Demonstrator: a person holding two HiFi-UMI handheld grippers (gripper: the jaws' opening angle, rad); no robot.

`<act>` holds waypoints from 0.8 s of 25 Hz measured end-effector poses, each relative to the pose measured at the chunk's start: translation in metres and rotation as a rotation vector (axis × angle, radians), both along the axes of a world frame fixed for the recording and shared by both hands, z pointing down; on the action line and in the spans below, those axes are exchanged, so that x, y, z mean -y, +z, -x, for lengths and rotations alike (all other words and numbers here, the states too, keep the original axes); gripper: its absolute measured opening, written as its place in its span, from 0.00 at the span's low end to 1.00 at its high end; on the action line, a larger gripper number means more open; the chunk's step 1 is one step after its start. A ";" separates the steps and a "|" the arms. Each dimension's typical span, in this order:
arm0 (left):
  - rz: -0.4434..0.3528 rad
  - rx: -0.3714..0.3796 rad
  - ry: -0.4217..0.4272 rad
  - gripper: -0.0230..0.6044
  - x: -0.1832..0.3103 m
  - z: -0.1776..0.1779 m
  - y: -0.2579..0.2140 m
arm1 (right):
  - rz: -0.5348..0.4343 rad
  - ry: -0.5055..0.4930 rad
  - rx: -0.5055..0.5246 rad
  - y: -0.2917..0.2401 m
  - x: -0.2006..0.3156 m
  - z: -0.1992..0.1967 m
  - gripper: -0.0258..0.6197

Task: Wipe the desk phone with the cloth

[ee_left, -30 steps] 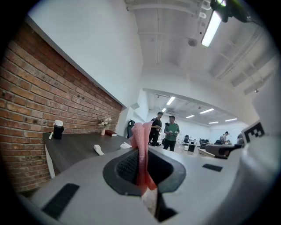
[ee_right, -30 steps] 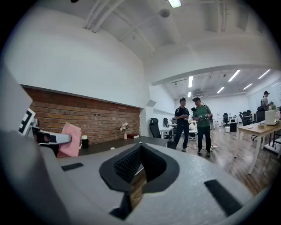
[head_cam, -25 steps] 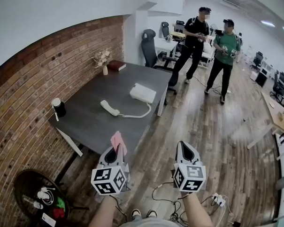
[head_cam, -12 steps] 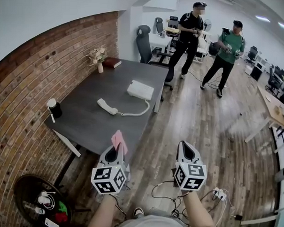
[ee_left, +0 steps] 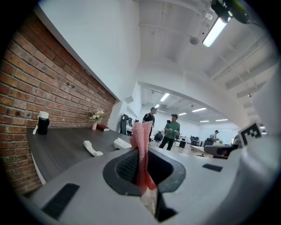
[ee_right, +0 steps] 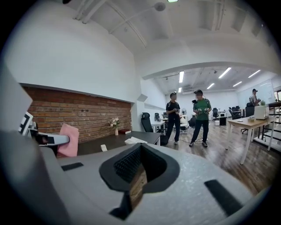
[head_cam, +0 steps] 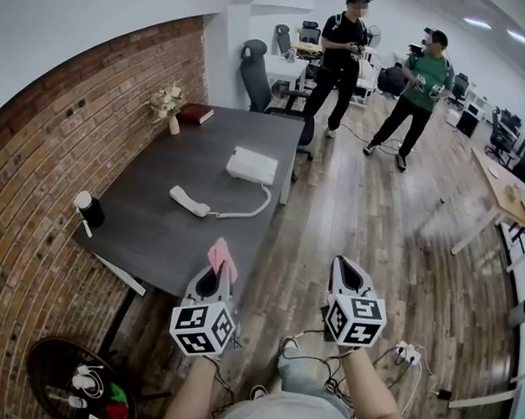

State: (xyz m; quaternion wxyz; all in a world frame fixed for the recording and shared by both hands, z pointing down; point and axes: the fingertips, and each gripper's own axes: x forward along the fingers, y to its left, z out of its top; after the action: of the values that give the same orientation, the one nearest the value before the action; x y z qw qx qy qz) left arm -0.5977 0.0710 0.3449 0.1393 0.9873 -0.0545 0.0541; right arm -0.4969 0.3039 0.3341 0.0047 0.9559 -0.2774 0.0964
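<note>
A white desk phone base (head_cam: 252, 166) sits on the dark grey desk (head_cam: 150, 226), its handset (head_cam: 189, 201) lying off the cradle to the left on a curly cord. The base (ee_left: 122, 143) and handset (ee_left: 92, 148) also show in the left gripper view. My left gripper (head_cam: 215, 273) hovers at the desk's near edge, shut on a pink cloth (head_cam: 219, 256) (ee_left: 141, 151) that sticks up from its jaws. My right gripper (head_cam: 345, 270) hangs over the wooden floor, shut with nothing in it. The pink cloth (ee_right: 68, 140) appears at the left of the right gripper view.
On the desk stand a black cup (head_cam: 90, 208), a vase of flowers (head_cam: 170, 113) and a red book (head_cam: 194, 114). A brick wall (head_cam: 59, 135) runs along the left. Two people (head_cam: 338, 45) (head_cam: 414, 89) stand beyond the desk. Cables and a power strip (head_cam: 406, 354) lie on the floor.
The desk and phone have shifted slightly left and nearer in the head view. Both grippers hold the same pose.
</note>
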 end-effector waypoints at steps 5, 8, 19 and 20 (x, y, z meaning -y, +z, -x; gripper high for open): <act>0.002 -0.001 -0.016 0.07 0.012 -0.044 0.003 | -0.010 -0.016 0.003 0.005 0.013 -0.046 0.04; 0.002 -0.003 -0.033 0.07 0.015 -0.078 0.001 | -0.007 -0.035 0.004 0.005 0.019 -0.081 0.04; 0.006 0.001 -0.104 0.07 0.021 -0.210 -0.009 | 0.006 -0.134 0.010 -0.003 0.041 -0.225 0.04; 0.004 0.004 -0.113 0.07 0.022 -0.221 -0.008 | 0.004 -0.143 0.009 -0.003 0.042 -0.238 0.04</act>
State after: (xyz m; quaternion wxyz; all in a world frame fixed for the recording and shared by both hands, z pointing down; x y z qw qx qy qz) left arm -0.3770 0.0489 0.3365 0.1438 0.9822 -0.1104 0.0483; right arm -0.2590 0.2615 0.3307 0.0121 0.9332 -0.3447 0.1005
